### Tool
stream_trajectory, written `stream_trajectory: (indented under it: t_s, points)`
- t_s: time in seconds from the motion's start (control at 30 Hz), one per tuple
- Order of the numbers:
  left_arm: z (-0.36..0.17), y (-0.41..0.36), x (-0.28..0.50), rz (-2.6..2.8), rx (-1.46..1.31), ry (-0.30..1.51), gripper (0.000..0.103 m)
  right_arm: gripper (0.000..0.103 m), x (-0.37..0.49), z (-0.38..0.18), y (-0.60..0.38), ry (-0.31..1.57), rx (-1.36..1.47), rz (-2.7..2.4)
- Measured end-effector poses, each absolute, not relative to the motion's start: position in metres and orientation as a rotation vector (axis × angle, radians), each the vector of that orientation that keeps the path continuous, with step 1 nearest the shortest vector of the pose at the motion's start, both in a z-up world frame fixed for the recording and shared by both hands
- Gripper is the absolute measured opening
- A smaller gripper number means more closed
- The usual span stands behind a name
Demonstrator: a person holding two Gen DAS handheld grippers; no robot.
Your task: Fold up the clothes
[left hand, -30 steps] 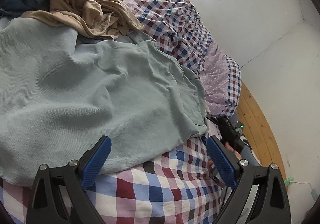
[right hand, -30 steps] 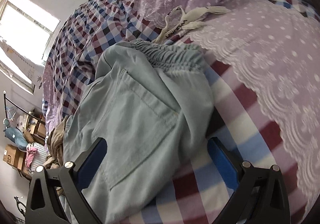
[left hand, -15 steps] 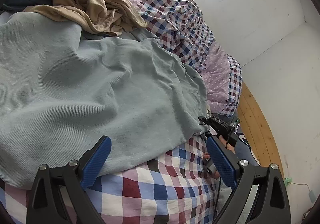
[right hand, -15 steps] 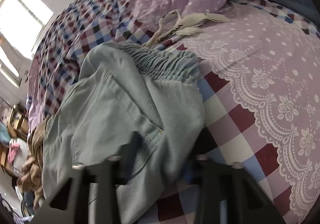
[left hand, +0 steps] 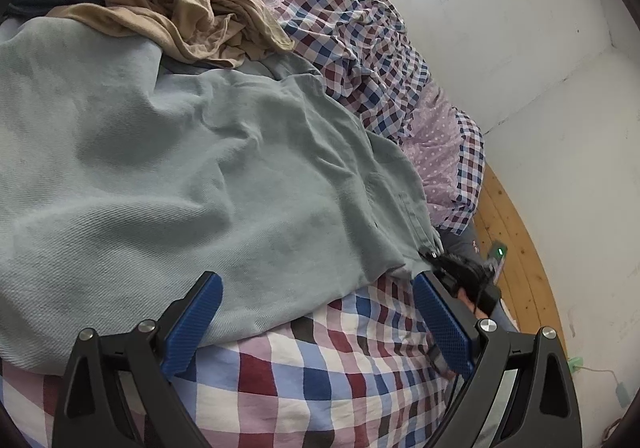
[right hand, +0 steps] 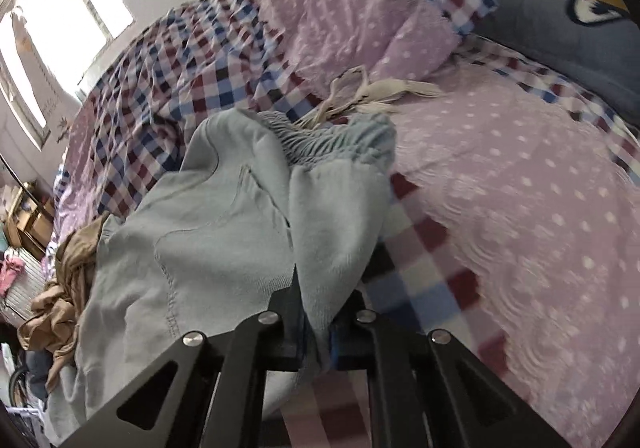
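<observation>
Right claw (right hand: pixel 316 332) pinches the pale-green trousers (right hand: pixel 224 240), seemingly near the waistband; left claw (left hand: pixel 316 312) gapes empty.

Pale blue-green trousers (left hand: pixel 208 168) on a bedsheet (left hand: pixel 320 376) checked red, blue and white. Tan clothes (left hand: pixel 188 12) in a heap, next to a lilac quilt (right hand: pixel 520 184) with white dots. Blue pads (left hand: pixel 440 324) on black grippers.

bare checked bedsheet (left hand: pixel 320 380) ahead, tan clothes heap (left hand: pixel 192 8) beyond
</observation>
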State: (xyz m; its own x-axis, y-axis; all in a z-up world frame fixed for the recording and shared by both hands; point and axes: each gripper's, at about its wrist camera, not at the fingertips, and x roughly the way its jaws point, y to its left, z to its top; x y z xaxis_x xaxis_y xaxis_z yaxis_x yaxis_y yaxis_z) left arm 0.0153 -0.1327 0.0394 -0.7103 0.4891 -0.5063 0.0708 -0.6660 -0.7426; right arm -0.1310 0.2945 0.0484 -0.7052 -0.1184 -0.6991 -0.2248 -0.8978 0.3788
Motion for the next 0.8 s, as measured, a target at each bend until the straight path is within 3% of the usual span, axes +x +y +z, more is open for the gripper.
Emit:
stream_trajectory:
  t_s: [0.5, 0.8]
  points:
    - [0.068, -0.131, 0.045, 2.439, -1.0, -1.06, 0.098, 0.005, -0.003, 0.095, 0.336, 0.707, -0.991, 2.716]
    - [0.095, -0.21, 0.088, 2.623, -0.895, -1.099, 0.098, 0.005, 0.079, 0.107, 0.374, 0.77, -0.92, 2.669]
